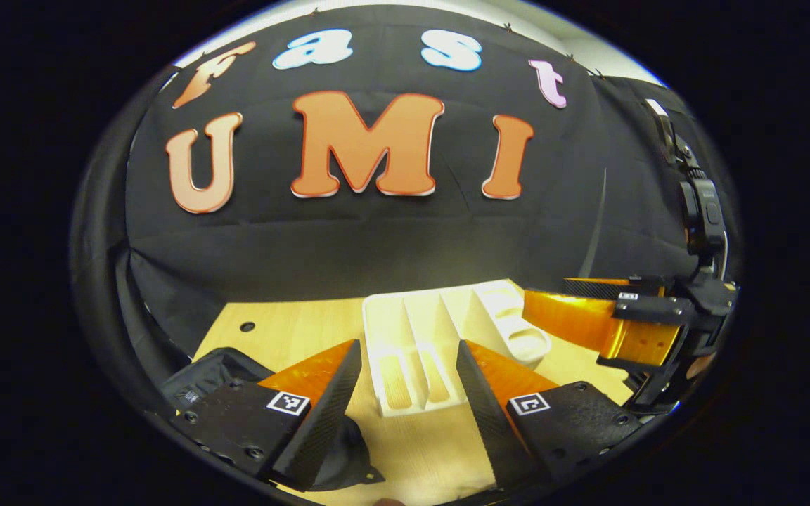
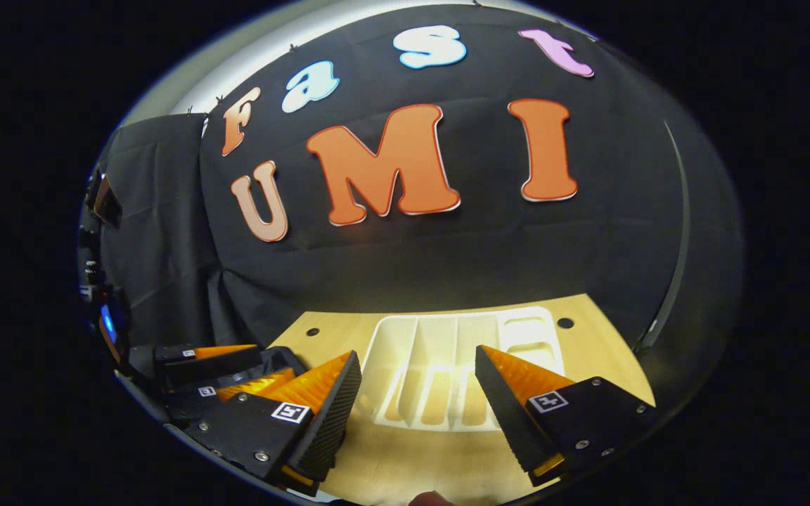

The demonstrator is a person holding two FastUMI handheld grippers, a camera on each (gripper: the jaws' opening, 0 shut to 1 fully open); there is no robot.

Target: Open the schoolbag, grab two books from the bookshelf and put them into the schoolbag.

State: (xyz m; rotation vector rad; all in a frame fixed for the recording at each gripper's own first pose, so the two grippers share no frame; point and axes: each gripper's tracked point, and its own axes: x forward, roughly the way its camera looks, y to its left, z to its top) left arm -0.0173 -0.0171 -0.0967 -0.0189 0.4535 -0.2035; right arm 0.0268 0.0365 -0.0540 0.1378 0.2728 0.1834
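Observation:
A white slotted bookshelf (image 1: 415, 337) lies flat on the wooden table, and the wood shows through its slot openings. My left gripper (image 1: 408, 414) hovers just before its near end, open, with nothing between the fingers. The black schoolbag (image 1: 211, 372) lies at the lower left, partly under my left finger. My right gripper (image 1: 553, 295) reaches in from the right, beside the shelf's far right compartment. In the right gripper view the right gripper (image 2: 415, 414) stands open in front of the bookshelf (image 2: 447, 351), and the left gripper (image 2: 264, 362) sits low at the left.
The wooden table (image 1: 292, 330) has a small round hole (image 1: 247, 327) near its back left. Black cloth walls close it in at the back and on both sides. The right gripper's tall body (image 1: 700, 211) rises at the right edge.

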